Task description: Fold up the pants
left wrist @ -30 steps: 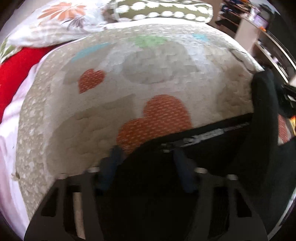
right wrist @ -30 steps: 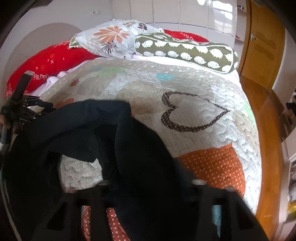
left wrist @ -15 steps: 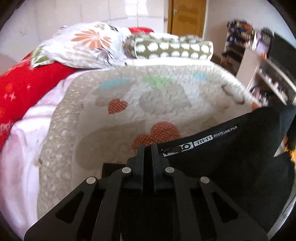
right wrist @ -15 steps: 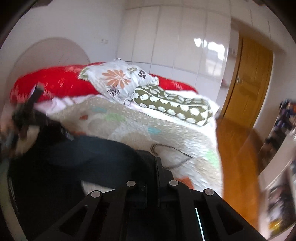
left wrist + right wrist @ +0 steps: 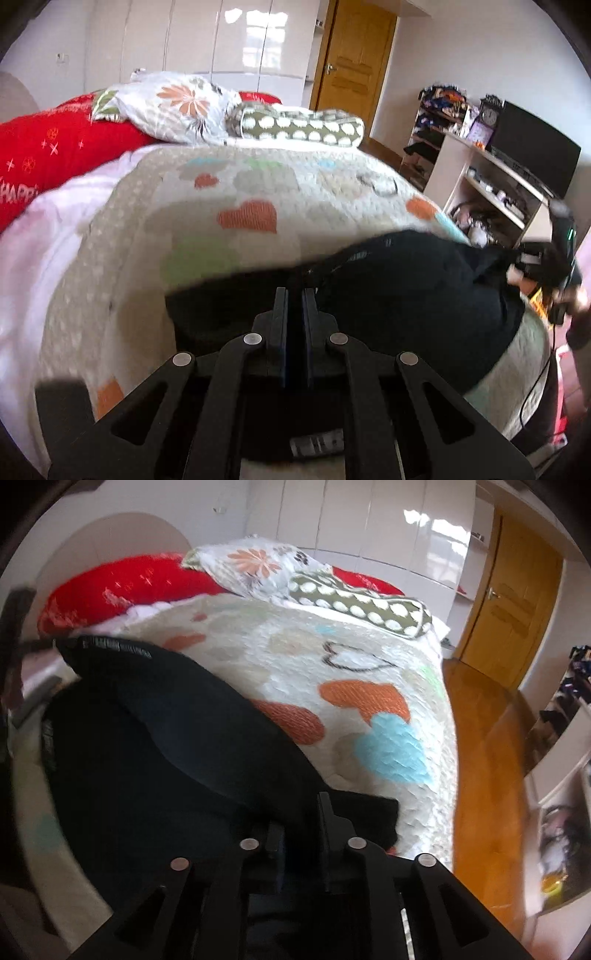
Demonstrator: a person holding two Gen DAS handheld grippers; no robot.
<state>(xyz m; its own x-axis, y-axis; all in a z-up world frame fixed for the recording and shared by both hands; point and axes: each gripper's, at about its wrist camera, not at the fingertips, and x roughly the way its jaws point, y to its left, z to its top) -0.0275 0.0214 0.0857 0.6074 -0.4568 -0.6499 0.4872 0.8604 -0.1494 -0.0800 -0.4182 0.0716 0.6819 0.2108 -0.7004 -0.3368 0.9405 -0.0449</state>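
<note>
The black pants (image 5: 413,291) hang stretched between my two grippers above the near end of the bed; they also show in the right wrist view (image 5: 177,738). My left gripper (image 5: 294,295) is shut on the waistband edge. My right gripper (image 5: 299,812) is shut on another part of the black cloth. The right gripper also shows at the far right of the left wrist view (image 5: 554,273). The lower part of the pants is hidden behind the gripper bodies.
The bed has a quilt with heart patches (image 5: 258,192), a floral pillow (image 5: 177,107), a spotted green bolster (image 5: 299,125) and a red cushion (image 5: 55,147) at its head. White shelves with a dark screen (image 5: 524,155) stand to the right. A wooden floor (image 5: 487,746) and door (image 5: 509,605) lie beyond.
Both grippers closed on the pants and lifted them off the quilt. The views swung up from the bed surface towards the room.
</note>
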